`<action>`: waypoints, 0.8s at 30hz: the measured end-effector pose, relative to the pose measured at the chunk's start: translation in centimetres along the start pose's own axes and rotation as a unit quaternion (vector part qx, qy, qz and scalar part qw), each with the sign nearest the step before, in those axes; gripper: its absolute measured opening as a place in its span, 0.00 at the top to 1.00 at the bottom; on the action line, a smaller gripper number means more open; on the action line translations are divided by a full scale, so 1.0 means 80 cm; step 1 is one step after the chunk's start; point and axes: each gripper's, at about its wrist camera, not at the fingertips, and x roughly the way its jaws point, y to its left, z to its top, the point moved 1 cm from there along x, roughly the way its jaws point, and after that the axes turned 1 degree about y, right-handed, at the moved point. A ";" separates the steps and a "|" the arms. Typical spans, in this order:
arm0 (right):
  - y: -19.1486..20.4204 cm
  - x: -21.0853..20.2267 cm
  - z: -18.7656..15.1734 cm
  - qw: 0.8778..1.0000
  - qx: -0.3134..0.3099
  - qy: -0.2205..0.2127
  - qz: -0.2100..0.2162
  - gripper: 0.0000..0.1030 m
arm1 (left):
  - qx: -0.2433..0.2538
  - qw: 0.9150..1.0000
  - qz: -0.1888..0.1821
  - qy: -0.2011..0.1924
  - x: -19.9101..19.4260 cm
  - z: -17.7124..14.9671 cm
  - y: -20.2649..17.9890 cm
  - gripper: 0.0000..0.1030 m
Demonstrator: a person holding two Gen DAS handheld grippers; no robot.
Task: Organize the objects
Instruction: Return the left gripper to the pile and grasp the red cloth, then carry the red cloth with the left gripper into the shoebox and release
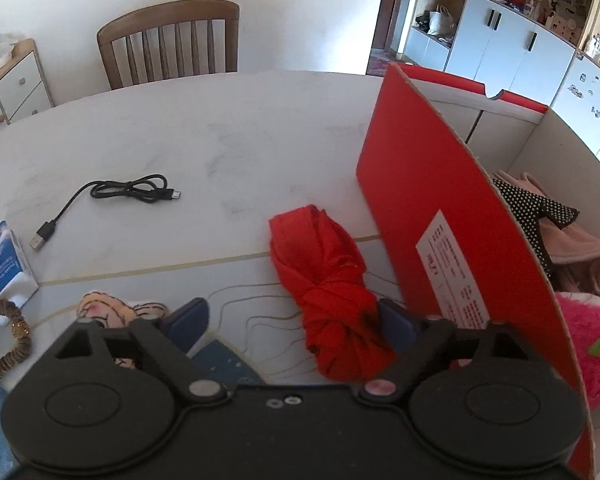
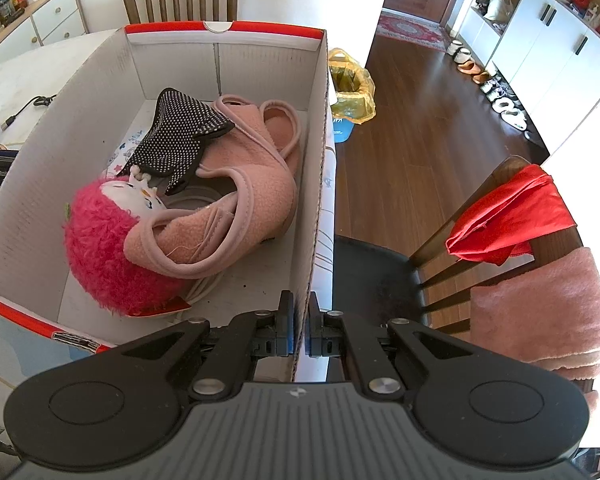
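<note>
The box (image 2: 316,184) stands on the desk (image 1: 220,140), near its right edge. In the box lie a slipper (image 2: 240,204), a plush toy (image 2: 100,248) in front of it and partly under it, and a studded piece (image 2: 176,140) resting on top of both. Left of the box, just beside its wall, a knotted cloth (image 1: 328,280) lies on the desk. Further left lies a cable (image 1: 120,196), well apart from the cloth. At the desk's left edge sits a tissue pack (image 1: 4,268), with a hair tie (image 1: 0,340) just in front of it. Behind the desk stands a chair (image 1: 172,40). Right of the box, off the desk, a second chair (image 2: 440,264) carries a cloth (image 2: 512,216) and a towel (image 2: 540,312) over its back.
</note>
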 end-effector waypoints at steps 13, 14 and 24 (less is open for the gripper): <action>0.000 0.000 0.000 1.000 0.001 0.000 0.000 0.95 | -0.005 0.999 -0.048 -0.006 -0.013 0.000 -0.006 0.76; 0.000 0.000 0.000 1.000 0.001 0.000 0.000 0.95 | -0.007 0.999 -0.046 -0.006 -0.018 0.001 -0.005 0.76; 0.000 -0.002 0.000 1.000 0.005 -0.003 0.002 0.95 | 0.000 0.997 -0.076 -0.014 -0.106 0.011 0.000 0.76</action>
